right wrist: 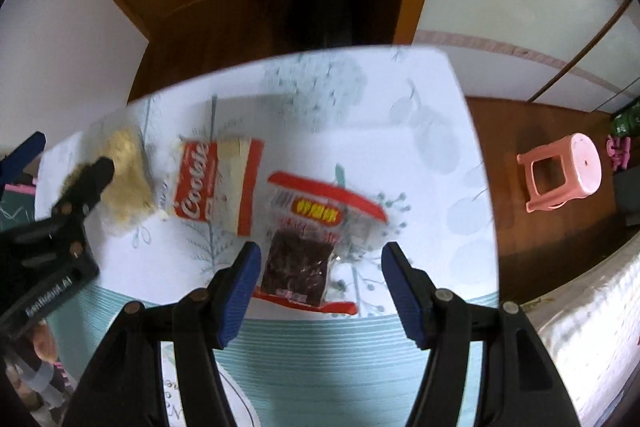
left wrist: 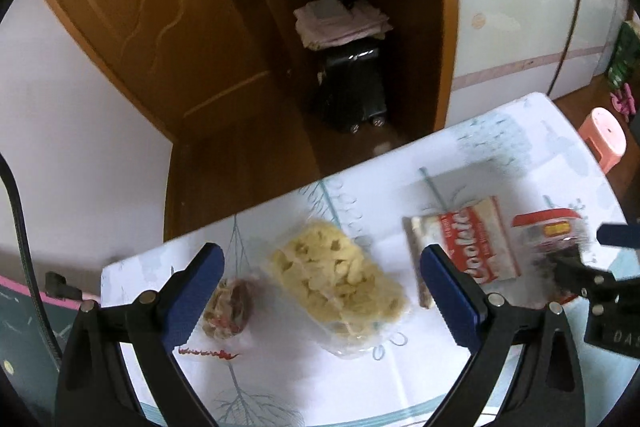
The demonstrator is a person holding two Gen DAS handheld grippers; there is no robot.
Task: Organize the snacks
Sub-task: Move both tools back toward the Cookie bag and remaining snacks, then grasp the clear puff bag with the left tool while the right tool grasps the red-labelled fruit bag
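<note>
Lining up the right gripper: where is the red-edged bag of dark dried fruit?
In the right wrist view, the red-edged bag of dark dried fruit lies on the table ahead of the open right gripper, right of the red cookie packet.

"Cookie" on red packet [right wrist: 218,183]

White tabletop [right wrist: 420,99] with teal leaf print carries a red-and-white cookie pack [right wrist: 218,183], yellow chips [left wrist: 340,283], and a red-edged dark bag [right wrist: 308,247].
</note>
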